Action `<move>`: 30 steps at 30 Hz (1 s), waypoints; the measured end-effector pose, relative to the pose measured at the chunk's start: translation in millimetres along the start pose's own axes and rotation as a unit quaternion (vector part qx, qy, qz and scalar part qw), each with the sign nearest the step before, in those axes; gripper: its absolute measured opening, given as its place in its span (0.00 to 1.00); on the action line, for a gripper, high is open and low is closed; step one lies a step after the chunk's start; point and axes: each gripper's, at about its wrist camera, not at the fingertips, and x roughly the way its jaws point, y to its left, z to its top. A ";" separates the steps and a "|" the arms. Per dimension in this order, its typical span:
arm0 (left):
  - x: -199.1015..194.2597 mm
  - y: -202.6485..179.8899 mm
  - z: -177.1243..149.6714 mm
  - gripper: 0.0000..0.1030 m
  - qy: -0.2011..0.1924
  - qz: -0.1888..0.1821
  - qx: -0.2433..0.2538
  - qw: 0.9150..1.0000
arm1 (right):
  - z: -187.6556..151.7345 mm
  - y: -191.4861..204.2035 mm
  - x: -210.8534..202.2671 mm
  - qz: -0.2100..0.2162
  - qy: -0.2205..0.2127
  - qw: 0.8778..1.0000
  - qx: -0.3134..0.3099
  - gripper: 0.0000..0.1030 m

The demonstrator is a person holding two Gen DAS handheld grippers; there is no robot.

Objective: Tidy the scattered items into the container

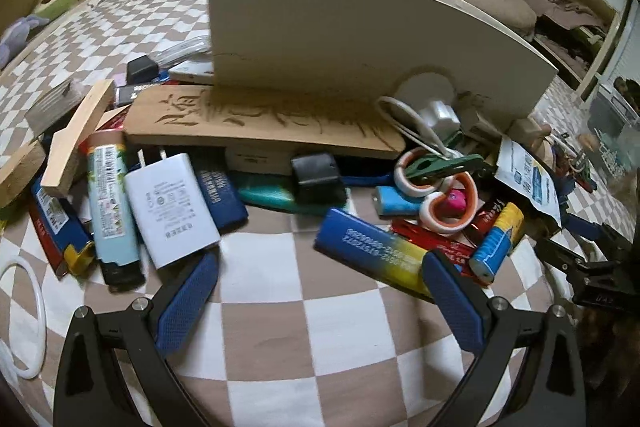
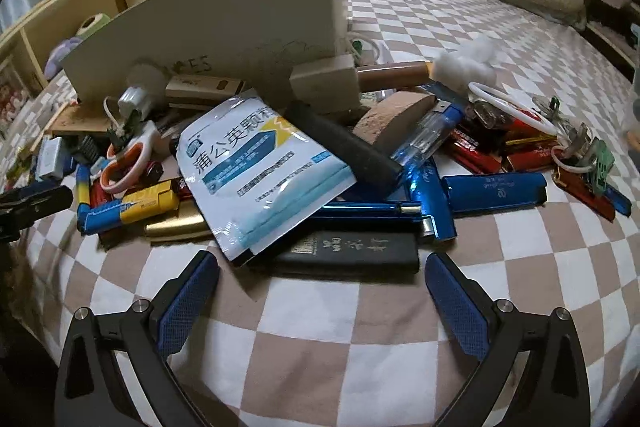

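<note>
two open grippers, one crowded pile: single items to be lifted cleanly

both grippers are held low over the checkered bedspread (image 1: 304,347), near its front edge, each with fingers spread apart and nothing between them. the left gripper (image 1: 320,267) is pointed at a gap in the pile, with a white charger (image 1: 170,205) just beside its left finger and a blue-and-yellow lighter (image 1: 376,253) touching its right one. the right gripper (image 2: 322,267) is faced by a black lighter (image 2: 356,251) lying crosswise, partly covered by a white medicine sachet (image 2: 256,163). the container, a cream cardboard box (image 1: 352,39), stands behind the heap toward the middle of the bed.

judged from this, no item is yet gripped. a loose, uncovered piece is best chosen first, closed on across its narrow width, then raised straight up so neighbours are not dragged. the box's tall wall should be cleared fully before release.
</note>
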 end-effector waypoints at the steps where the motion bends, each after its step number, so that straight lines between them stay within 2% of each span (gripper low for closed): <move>1: 0.3 -2.3 -0.2 1.00 0.000 -0.003 0.003 1.000 | 1.6 2.2 0.9 -0.001 0.000 1.000 0.001 0.98; 3: 1.6 -7.1 -0.5 1.00 -0.002 -0.005 0.012 1.000 | 2.8 3.8 1.4 -0.008 0.000 1.000 0.005 0.94; 5: 3.7 -7.1 7.9 1.00 -0.003 -0.003 0.020 1.000 | 3.9 2.6 1.5 -0.015 0.000 1.000 0.011 0.84; 8: 4.7 -9.2 10.0 1.00 -0.008 -0.005 0.021 1.000 | 4.5 0.1 0.5 -0.015 0.002 1.000 0.012 0.80; 12: 4.1 -10.1 10.2 1.00 -0.008 -0.020 0.028 0.999 | 4.0 1.5 -0.1 -0.015 0.005 1.000 0.006 0.80; 17: 4.7 -24.1 7.5 1.00 0.007 -0.042 0.083 0.996 | 0.3 2.3 -3.2 -0.007 0.006 1.000 0.002 0.80; 21: 13.5 -26.3 -3.3 1.00 0.018 -0.020 0.133 0.991 | -3.4 6.1 -5.4 -0.007 0.006 1.000 -0.004 0.80; 30: 19.3 -25.9 5.7 1.00 0.011 -0.027 0.132 0.991 | -12.2 11.2 -11.9 -0.002 0.004 1.000 -0.005 0.80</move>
